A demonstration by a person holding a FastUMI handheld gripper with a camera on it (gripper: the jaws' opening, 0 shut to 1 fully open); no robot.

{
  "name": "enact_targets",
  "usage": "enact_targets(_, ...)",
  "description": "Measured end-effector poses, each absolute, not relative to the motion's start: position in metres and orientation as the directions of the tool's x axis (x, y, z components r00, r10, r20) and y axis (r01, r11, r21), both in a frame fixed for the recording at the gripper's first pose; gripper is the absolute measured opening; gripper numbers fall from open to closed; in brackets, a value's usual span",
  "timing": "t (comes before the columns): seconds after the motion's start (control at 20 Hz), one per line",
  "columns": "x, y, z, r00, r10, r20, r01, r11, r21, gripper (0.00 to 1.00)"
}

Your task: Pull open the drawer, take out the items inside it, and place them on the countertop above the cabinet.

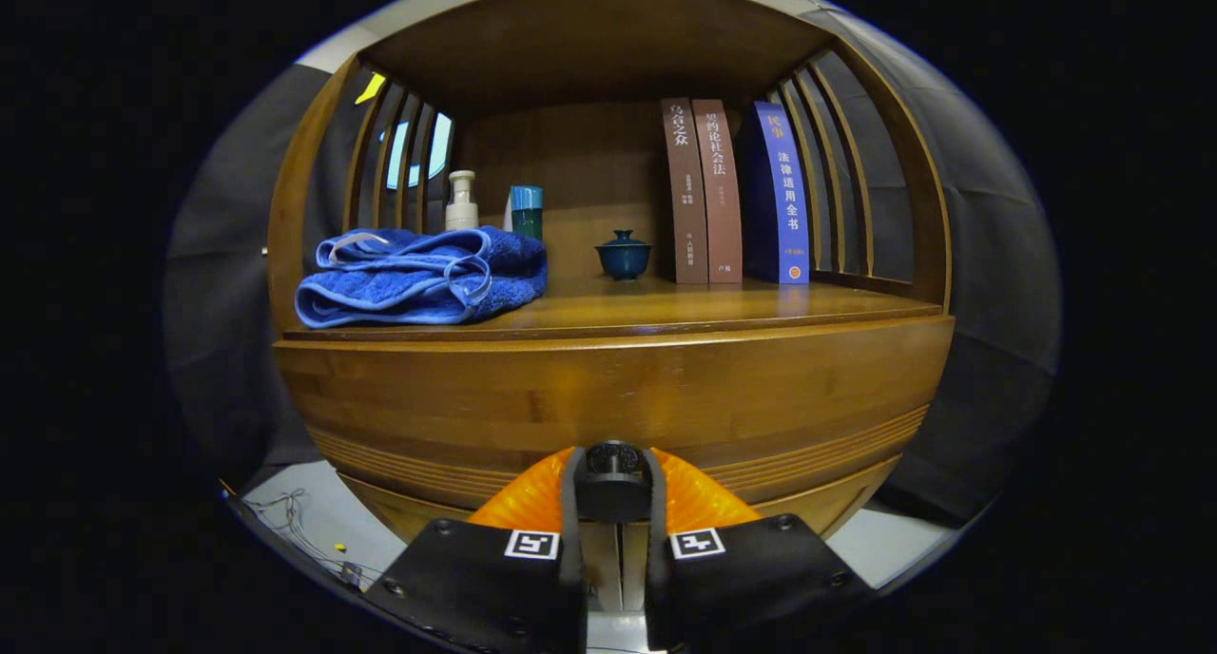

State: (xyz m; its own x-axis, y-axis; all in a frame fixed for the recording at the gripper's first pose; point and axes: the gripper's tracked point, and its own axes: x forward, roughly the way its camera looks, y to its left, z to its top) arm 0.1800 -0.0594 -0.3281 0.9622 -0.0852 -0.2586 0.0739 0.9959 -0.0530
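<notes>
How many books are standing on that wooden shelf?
3. They stand upright side by side at the shelf's right end, right of the small dark-blue lidded cup: a brown book, a reddish-brown book, and a blue book nearest the slatted side. None looks hidden.

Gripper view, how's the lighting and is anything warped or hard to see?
Gripper view: fisheye bows the drawer front and countertop edge; dim warm light, shelf recess shadowed above the books; soft glare beside the towel; gripper fingers closed on the dark knob, sharp.
</notes>
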Motion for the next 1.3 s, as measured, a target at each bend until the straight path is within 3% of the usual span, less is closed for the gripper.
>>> enact_targets(0.75, 0.05, -0.055, -0.315, 0.96, -0.054, -0.274, 0.062, 0.998, 0.02, 0.27)
enact_targets(1.3, 0.001, -0.054, -0.321, 0.953, -0.05, -0.298, 0.059, 0.998, 0.023, 0.27)
